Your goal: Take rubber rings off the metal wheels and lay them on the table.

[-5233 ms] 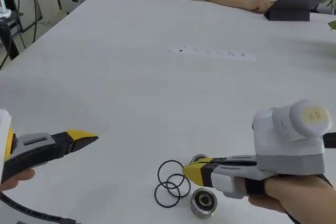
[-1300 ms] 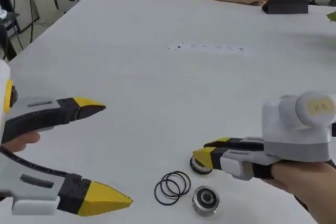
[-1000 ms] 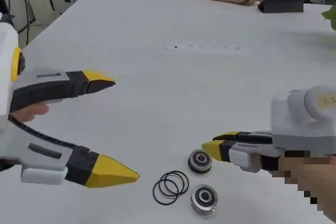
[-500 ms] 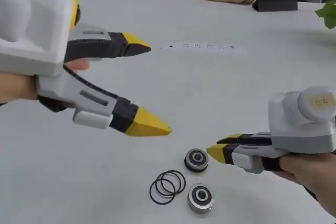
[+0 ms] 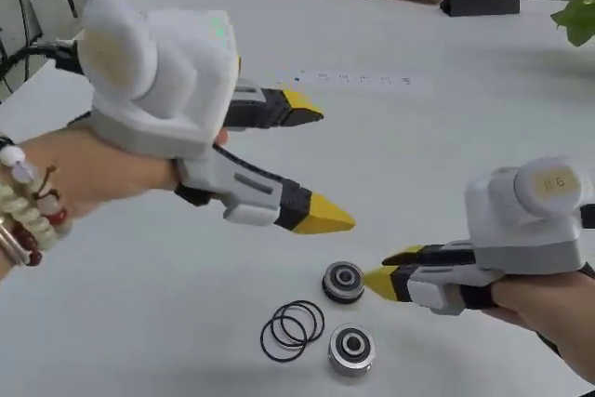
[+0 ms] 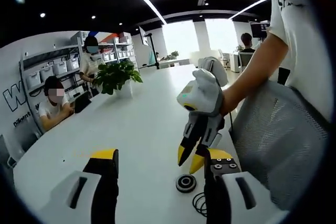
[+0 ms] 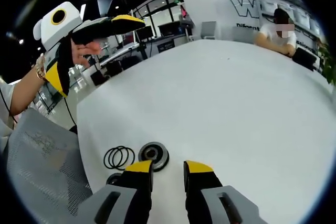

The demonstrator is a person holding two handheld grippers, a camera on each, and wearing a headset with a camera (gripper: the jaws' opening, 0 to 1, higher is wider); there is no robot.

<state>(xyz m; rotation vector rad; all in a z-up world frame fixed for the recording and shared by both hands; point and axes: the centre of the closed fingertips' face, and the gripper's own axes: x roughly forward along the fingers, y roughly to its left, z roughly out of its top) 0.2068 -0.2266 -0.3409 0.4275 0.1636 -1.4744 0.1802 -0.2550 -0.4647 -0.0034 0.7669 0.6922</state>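
Your right tongs (image 5: 392, 269) were the nearer pair. Their yellow tips sat low over the tabletop (image 5: 446, 137), just beside the upper wheel (image 5: 344, 281). That wheel lay to the left of the tips in the head view, and just ahead and to the left of the jaws in the right gripper view. The jaws stood narrow, with a slim gap between them, and held nothing.

The wheel lay flat with its axle upright, so its rim faced the tips side-on. Its dark rim suggested that it was not yet stripped, though that could not be confirmed.

Your left tongs (image 5: 325, 166) were spread wide and empty, raised above the tabletop and well apart from the wheel. The second wheel (image 5: 351, 349) lay flat nearer to you, with three loose rings (image 5: 290, 327) overlapping on the tabletop just beside it.
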